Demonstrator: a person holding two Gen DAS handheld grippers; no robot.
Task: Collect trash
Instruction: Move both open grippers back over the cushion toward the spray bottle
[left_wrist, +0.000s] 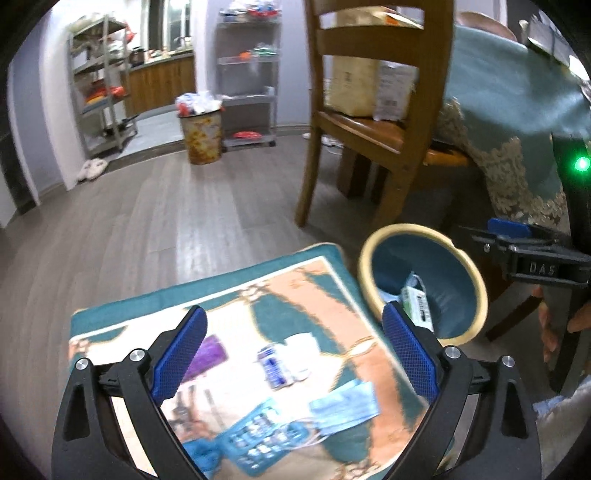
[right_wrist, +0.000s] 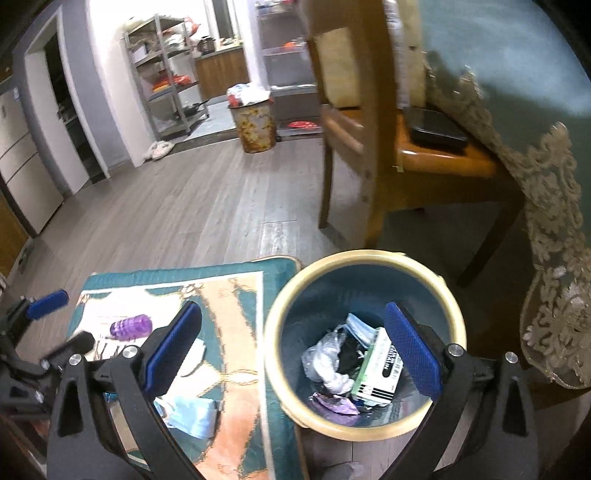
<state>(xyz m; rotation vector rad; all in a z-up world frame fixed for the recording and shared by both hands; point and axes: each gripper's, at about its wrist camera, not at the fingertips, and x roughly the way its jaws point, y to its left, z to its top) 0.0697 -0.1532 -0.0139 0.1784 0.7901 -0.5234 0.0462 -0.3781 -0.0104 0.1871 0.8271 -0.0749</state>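
Note:
A patterned teal and orange mat lies on the floor with litter on it. There is a purple bottle, a small blue and white carton, white tissue, blue face masks and a blue blister pack. My left gripper hangs open above these with nothing between its fingers. Beside the mat stands a teal bin with a yellow rim. It holds a green and white box, a plastic bag and a purple wrapper. My right gripper is open and empty over the bin's near edge.
A wooden chair stands just behind the bin, with a table under a teal lace-edged cloth to its right. Far back are a full patterned waste bin and metal shelves. Grey wood floor stretches to the left.

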